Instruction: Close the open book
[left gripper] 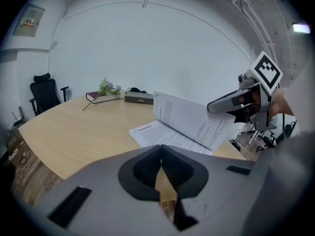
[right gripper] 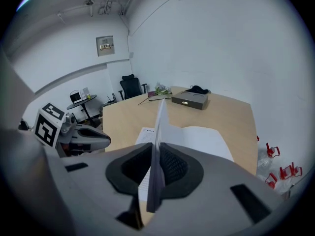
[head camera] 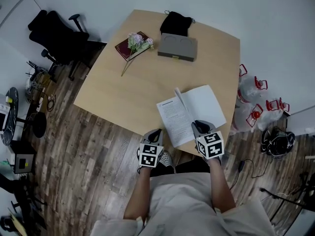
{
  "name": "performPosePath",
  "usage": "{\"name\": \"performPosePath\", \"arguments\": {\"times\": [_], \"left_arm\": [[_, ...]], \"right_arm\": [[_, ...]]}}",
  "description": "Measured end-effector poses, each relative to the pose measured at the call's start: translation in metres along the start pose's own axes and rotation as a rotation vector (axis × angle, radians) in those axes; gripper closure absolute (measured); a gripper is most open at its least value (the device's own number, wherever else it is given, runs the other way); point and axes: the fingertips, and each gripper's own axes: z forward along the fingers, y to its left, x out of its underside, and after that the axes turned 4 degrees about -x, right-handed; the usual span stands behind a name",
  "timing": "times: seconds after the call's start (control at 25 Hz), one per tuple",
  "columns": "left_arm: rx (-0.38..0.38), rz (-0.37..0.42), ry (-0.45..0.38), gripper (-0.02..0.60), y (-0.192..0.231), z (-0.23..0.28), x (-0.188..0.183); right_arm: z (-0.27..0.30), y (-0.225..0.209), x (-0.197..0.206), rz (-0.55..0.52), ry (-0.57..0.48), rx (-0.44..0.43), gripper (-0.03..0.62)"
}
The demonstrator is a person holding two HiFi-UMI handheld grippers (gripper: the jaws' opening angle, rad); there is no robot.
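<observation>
Head view shows a wood table (head camera: 147,77) on a dark plank floor (head camera: 93,156), with white walls (head camera: 275,14) around. The open book (head camera: 197,104) lies at the table's near edge. The right gripper (head camera: 201,128) pinches some of its pages, lifted up. The left gripper (head camera: 156,133) is shut on nothing, by the near edge. A grey box (head camera: 177,47), black bag (head camera: 175,22) and red book (head camera: 125,48) with flowers (head camera: 139,42) sit along the far edge. A black chair (head camera: 56,33) stands nearby.

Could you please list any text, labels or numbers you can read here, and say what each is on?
Nothing can be read.
Book: printed lines, too small to read.
Marker cubes: black-and-white patterns, no words.
Wall poster: blurred.
</observation>
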Motion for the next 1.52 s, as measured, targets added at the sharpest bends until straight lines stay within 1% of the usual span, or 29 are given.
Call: {"name": "performPosePath", "arguments": {"times": [0.12,0.32,0.48,0.72,0.96,1.2,1.52], "left_arm": [[-0.015,-0.013,-0.002,0.558,0.005,-0.005,0.006],[-0.034,-0.044,0.017,0.558,0.01,-0.015,0.019],[-0.053,-0.04,-0.005,0.558,0.015,-0.024,0.017],[-0.052,-0.051,-0.005,0.558,0.013,-0.028,0.03],[-0.053,-0.062,-0.002,0.558,0.013,-0.032,0.036],[-0.05,-0.059,-0.001,0.558,0.008,-0.034,0.039],[-0.061,-0.07,0.012,0.558,0.014,-0.038,0.046]], "right_arm": [[0.011,0.014,0.006,-0.039,0.021,-0.006,0.536],[0.028,0.032,0.016,-0.096,0.058,-0.011,0.534],[0.04,0.045,0.023,-0.128,0.086,-0.011,0.533],[0.056,0.06,0.035,-0.167,0.122,-0.02,0.533],[0.066,0.068,0.041,-0.188,0.141,-0.029,0.534],[0.074,0.072,0.053,-0.187,0.161,-0.04,0.536],[0.083,0.08,0.059,-0.182,0.188,-0.052,0.536]]}}
